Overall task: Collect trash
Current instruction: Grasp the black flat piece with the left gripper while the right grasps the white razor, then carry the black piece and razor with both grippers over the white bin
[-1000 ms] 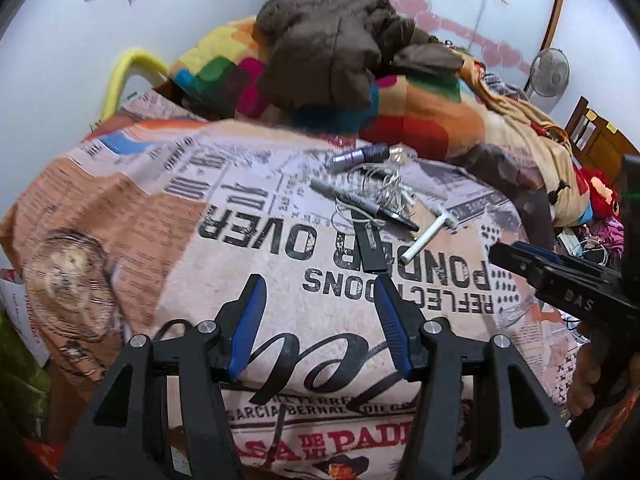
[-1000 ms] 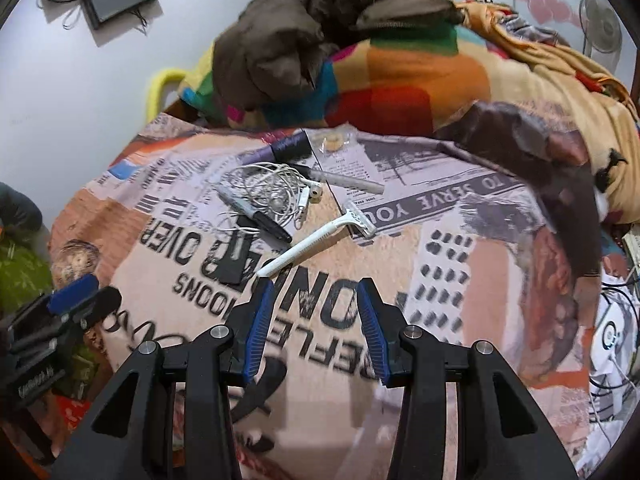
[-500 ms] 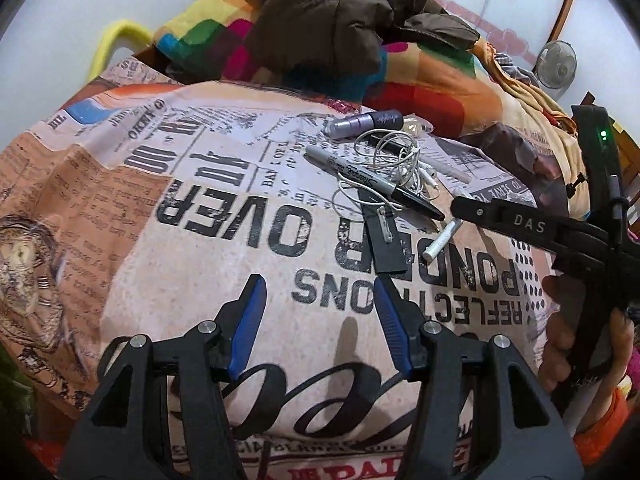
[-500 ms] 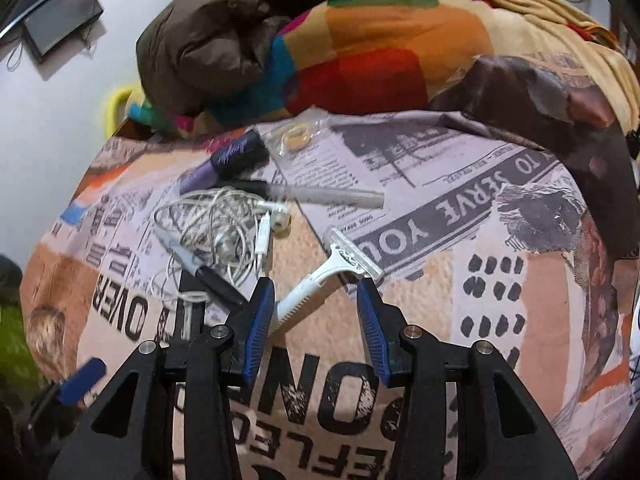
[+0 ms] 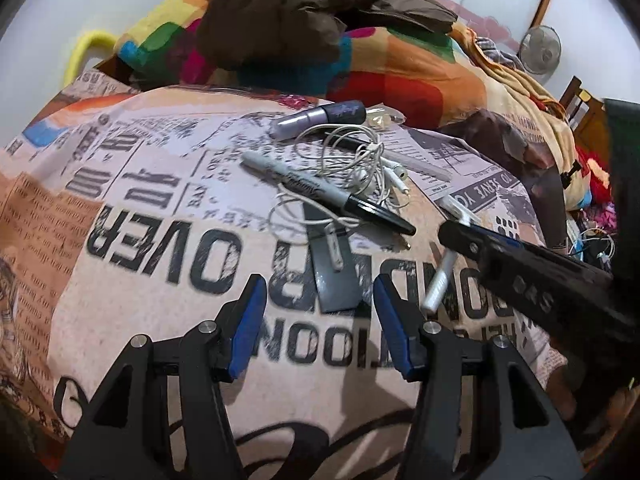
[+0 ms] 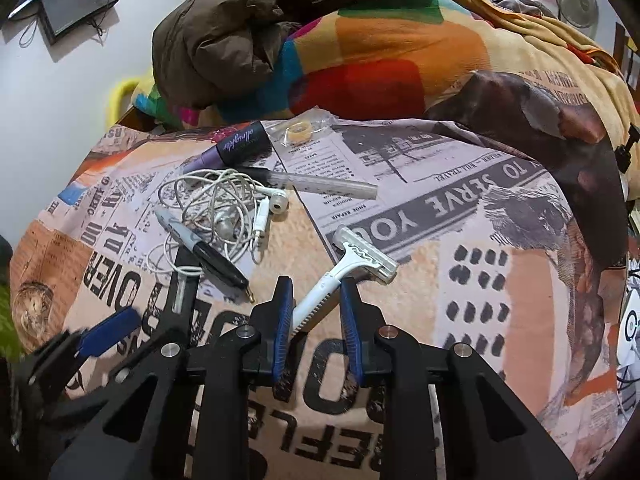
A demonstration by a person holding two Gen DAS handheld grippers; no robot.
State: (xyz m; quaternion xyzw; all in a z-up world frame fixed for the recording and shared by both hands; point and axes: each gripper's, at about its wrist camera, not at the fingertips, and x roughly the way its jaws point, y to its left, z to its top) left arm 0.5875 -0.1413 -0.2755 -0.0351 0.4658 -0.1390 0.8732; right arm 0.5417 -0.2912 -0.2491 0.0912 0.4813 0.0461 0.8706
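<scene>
Newsprint bedspread [image 6: 460,208], clutter mid-frame. Right gripper [image 6: 316,292] jaws apart, straddling white razor [image 6: 352,264] handle, not clamped. Left gripper [image 5: 318,300] apart, lower center, holding nothing.

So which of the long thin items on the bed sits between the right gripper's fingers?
The white razor: its handle runs between the open fingers of the right gripper. The marker and purple tube lie further left, outside them.

White walls [image 6: 60,92], newsprint-patterned bedspread [image 5: 140,208], colourful blanket [image 6: 380,64], brown jacket [image 5: 280,12], standing fan [image 5: 541,50]
</scene>
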